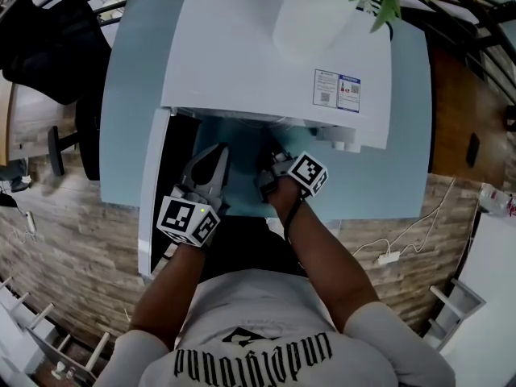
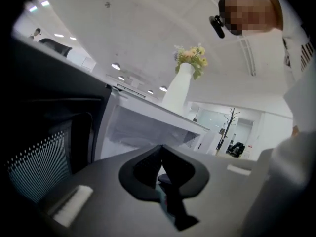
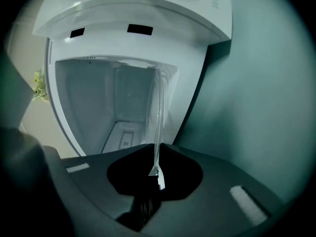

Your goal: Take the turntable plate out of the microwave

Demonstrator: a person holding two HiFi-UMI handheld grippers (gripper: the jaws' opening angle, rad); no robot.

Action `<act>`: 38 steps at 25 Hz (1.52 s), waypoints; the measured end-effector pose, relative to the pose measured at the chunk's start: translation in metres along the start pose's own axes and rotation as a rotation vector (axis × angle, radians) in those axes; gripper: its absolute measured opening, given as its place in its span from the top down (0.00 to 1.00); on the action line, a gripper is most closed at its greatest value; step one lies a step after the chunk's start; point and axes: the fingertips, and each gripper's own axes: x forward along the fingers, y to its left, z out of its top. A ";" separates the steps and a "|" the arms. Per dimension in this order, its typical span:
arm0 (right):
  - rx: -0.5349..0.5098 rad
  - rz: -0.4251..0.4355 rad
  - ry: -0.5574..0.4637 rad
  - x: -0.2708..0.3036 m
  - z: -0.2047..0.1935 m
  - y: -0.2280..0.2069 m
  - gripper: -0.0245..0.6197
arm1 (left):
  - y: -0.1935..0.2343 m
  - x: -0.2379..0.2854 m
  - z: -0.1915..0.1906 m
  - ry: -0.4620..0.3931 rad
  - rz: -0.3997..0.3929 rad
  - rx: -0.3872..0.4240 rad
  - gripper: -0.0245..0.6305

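Right now my right gripper (image 3: pixel 157 177) is clamped on the rim of the turntable plate (image 3: pixel 158 107), which reaches into the open microwave (image 3: pixel 148 14) cavity; my left gripper (image 2: pixel 163 181) is closed on nothing.

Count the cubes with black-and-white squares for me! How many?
2. The left cube sits beside the open microwave door; the right cube is in front of the microwave. None seem hidden.

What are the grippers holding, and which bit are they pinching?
The right gripper pinches the glass turntable plate by its near edge. The left gripper is shut and holds nothing.
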 end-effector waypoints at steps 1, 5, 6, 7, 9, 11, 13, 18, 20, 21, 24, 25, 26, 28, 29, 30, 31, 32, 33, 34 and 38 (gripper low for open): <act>0.002 0.001 0.000 -0.003 -0.001 -0.001 0.91 | -0.001 0.000 -0.005 0.006 -0.002 -0.026 0.89; 0.002 0.007 0.002 -0.015 -0.004 -0.003 0.91 | -0.001 -0.001 -0.029 0.030 -0.008 -0.219 0.89; 0.001 0.005 0.006 -0.018 -0.005 -0.004 0.91 | -0.001 -0.001 -0.036 0.032 -0.011 -0.285 0.89; 0.001 0.003 0.011 -0.021 -0.007 -0.005 0.91 | 0.000 -0.002 -0.042 0.033 -0.014 -0.346 0.88; -0.001 0.000 0.021 -0.026 -0.010 -0.005 0.91 | 0.001 -0.003 -0.051 0.033 -0.015 -0.439 0.88; -0.004 0.000 0.027 -0.031 -0.014 -0.004 0.91 | 0.002 -0.004 -0.060 0.035 -0.010 -0.501 0.88; -0.009 0.001 0.034 -0.035 -0.016 -0.005 0.91 | 0.004 -0.004 -0.069 0.040 -0.002 -0.555 0.88; -0.002 -0.009 0.048 -0.050 -0.023 -0.007 0.91 | 0.004 -0.004 -0.095 0.046 0.008 -0.719 0.80; -0.008 -0.009 0.054 -0.055 -0.025 -0.007 0.91 | 0.007 -0.004 -0.107 0.042 0.019 -0.795 0.74; -0.010 -0.009 0.058 -0.058 -0.026 -0.008 0.91 | 0.008 -0.004 -0.113 0.038 0.024 -0.840 0.71; -0.022 -0.009 0.069 -0.064 -0.029 -0.009 0.91 | 0.012 -0.004 -0.129 0.023 0.038 -0.946 0.63; -0.025 -0.012 0.072 -0.067 -0.029 -0.009 0.91 | 0.013 -0.004 -0.133 0.023 0.043 -0.959 0.61; -0.027 -0.021 0.075 -0.069 -0.030 -0.010 0.91 | 0.015 -0.004 -0.137 0.024 0.048 -0.968 0.59; -0.028 -0.044 0.083 -0.076 -0.032 -0.012 0.91 | 0.017 -0.002 -0.142 0.027 0.053 -0.984 0.57; -0.027 -0.040 0.087 -0.078 -0.033 -0.012 0.91 | 0.017 0.001 -0.144 0.024 0.046 -0.991 0.56; -0.025 -0.030 0.090 -0.080 -0.034 -0.011 0.91 | 0.017 0.004 -0.144 0.020 0.036 -0.998 0.56; -0.024 -0.024 0.094 -0.083 -0.036 -0.011 0.91 | 0.017 0.008 -0.144 0.019 0.027 -1.002 0.56; -0.024 -0.025 0.099 -0.085 -0.037 -0.012 0.91 | 0.017 0.011 -0.144 0.018 0.018 -1.005 0.56; -0.023 -0.029 0.105 -0.088 -0.039 -0.013 0.91 | 0.016 0.015 -0.143 0.017 0.009 -1.007 0.56; -0.022 -0.033 0.111 -0.091 -0.041 -0.014 0.91 | 0.017 0.019 -0.143 0.015 0.000 -1.010 0.56; -0.032 -0.035 0.138 -0.103 -0.046 -0.015 0.91 | 0.017 0.033 -0.145 0.017 -0.047 -1.042 0.56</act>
